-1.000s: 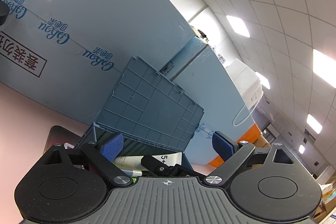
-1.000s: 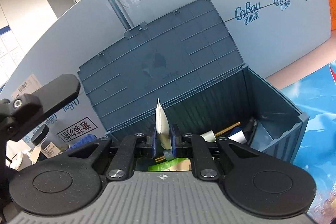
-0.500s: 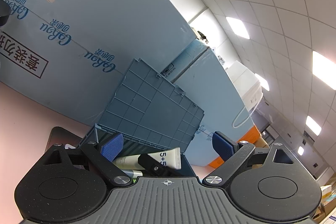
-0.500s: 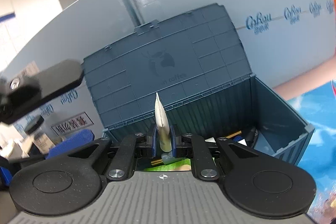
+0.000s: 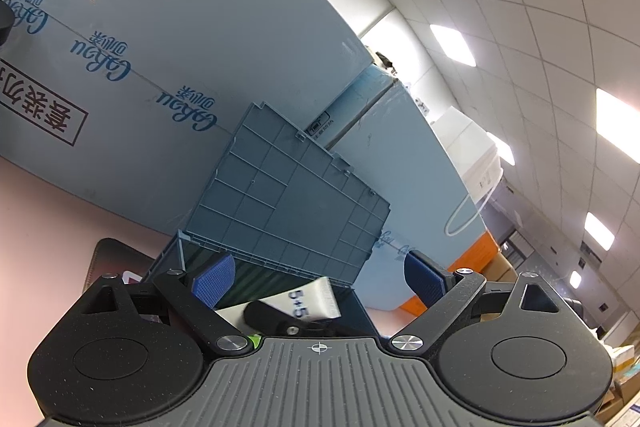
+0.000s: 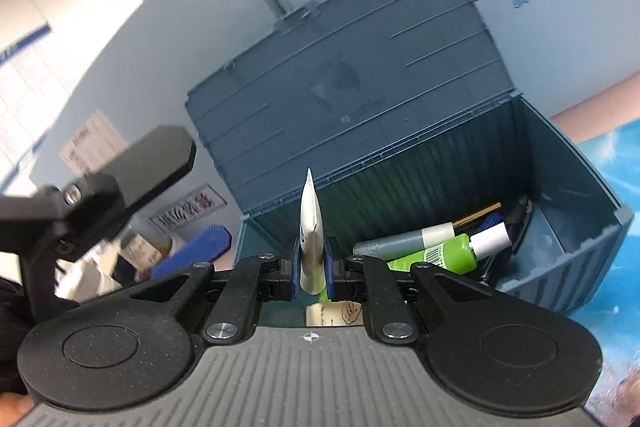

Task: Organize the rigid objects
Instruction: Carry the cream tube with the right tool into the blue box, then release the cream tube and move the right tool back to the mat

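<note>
A blue-grey plastic storage box (image 6: 576, 227) stands open, its ribbed lid (image 6: 360, 67) upright behind it. Inside lie a green tube (image 6: 436, 255), a grey tube (image 6: 404, 239) and a dark object. My right gripper (image 6: 311, 267) is shut on a white tube (image 6: 310, 223), held upright at the box's front left rim. My left gripper (image 5: 318, 273) is open and empty, tilted upward beside the box (image 5: 168, 259); the white tube (image 5: 308, 301) marked "5+5" and the right gripper's dark finger show just beyond it. The left gripper also shows in the right wrist view (image 6: 120, 179).
Pale blue cartons (image 5: 160, 47) printed with a logo stand behind the box. A pink tabletop (image 5: 40, 211) and a dark pad (image 5: 116, 259) lie to the left. A blue patterned mat (image 6: 616, 163) lies to the right of the box.
My right gripper has carried the white tube forward and lower, closer over the box, so its contents show more. The left gripper has stayed open and nearly still.
</note>
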Demonstrator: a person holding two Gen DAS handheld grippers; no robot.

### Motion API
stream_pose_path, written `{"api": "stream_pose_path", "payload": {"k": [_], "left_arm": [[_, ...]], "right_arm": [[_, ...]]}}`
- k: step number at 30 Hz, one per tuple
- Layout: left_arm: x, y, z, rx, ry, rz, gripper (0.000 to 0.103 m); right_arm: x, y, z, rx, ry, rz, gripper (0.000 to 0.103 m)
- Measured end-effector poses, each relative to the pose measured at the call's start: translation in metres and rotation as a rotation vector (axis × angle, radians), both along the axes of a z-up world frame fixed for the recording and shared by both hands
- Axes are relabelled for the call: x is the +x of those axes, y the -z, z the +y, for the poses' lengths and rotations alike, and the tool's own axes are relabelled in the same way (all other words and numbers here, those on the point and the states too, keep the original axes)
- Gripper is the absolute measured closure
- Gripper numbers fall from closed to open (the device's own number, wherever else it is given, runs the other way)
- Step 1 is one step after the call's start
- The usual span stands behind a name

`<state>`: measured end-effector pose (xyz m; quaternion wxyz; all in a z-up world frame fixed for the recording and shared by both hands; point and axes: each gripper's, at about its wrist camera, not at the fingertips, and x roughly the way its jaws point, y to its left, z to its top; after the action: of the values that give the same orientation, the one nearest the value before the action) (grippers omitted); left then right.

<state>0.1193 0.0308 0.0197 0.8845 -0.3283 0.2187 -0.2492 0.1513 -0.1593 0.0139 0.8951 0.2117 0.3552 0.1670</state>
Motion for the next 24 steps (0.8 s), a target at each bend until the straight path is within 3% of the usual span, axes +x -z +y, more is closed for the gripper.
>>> {"api": "stream_pose_path", "payload": {"k": [8, 13, 19, 22, 24], "left_arm": [[0.001, 0.000, -0.001, -0.003, 0.006, 0.002, 0.009], [0.001, 0.001, 0.000, -0.005, 0.002, 0.004, 0.009], [0.001, 0.000, -0.003, 0.007, 0.011, -0.001, 0.009], [0.001, 0.000, -0.003, 0.008, 0.010, 0.001, 0.009], [0.001, 0.000, -0.003, 0.010, 0.009, 0.001, 0.009]], "right_arm": [[-0.007, 0.001, 0.027, -0.234, -0.047, -0.045, 0.089], [-0.012, -0.002, 0.037, -0.358, -0.022, -0.084, 0.074], [-0.016, 0.001, 0.035, -0.412, 0.015, -0.110, 0.063], [-0.021, 0.000, 0.034, -0.461, 0.033, -0.142, 0.047], [-0.025, -0.002, 0.035, -0.497, 0.058, -0.172, 0.020]]}}
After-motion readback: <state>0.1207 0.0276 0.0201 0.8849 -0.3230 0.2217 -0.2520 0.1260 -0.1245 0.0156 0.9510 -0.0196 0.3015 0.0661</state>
